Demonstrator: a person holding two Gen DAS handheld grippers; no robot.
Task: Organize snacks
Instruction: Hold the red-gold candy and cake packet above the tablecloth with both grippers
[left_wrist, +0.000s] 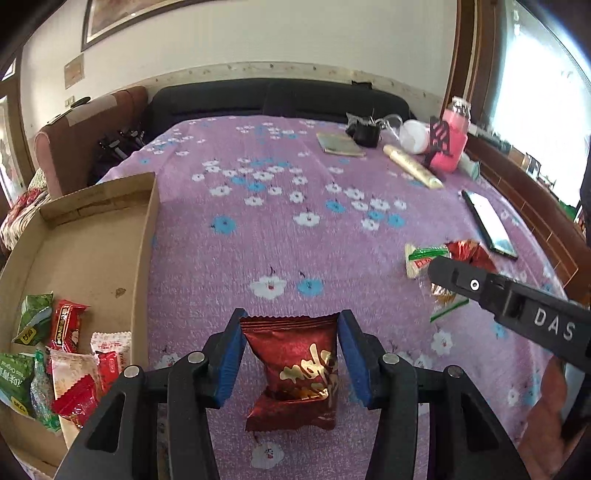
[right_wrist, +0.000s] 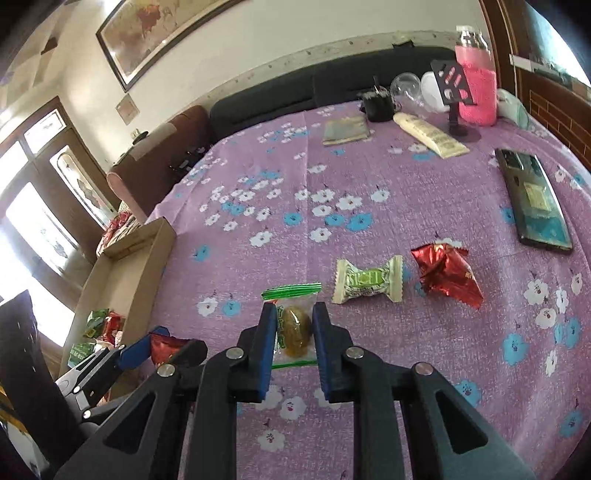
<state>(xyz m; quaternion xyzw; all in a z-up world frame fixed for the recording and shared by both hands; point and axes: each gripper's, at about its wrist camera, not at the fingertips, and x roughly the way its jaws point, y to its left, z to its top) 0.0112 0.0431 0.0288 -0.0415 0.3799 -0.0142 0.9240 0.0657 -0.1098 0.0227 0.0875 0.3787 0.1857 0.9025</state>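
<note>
Snacks: two lie loose on the counter (right_wrist: 369, 177), one white-green sweet (right_wrist: 367, 281) and one red foil packet (right_wrist: 447, 275). Left gripper (left_wrist: 290, 354) jaws clamp one dark-red packet (left_wrist: 295, 365); right gripper (right_wrist: 294, 328) jaws pinch one clear-wrapped sweet (right_wrist: 295, 325).

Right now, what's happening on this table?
A person is sorting snacks with two handheld grippers. The left gripper is shut on a dark red snack packet beside the cardboard box, which already holds several snacks. The right gripper is shut on a clear green-edged packet. A white-green candy and crumpled red wrapper remain on the purple cloth.
</note>
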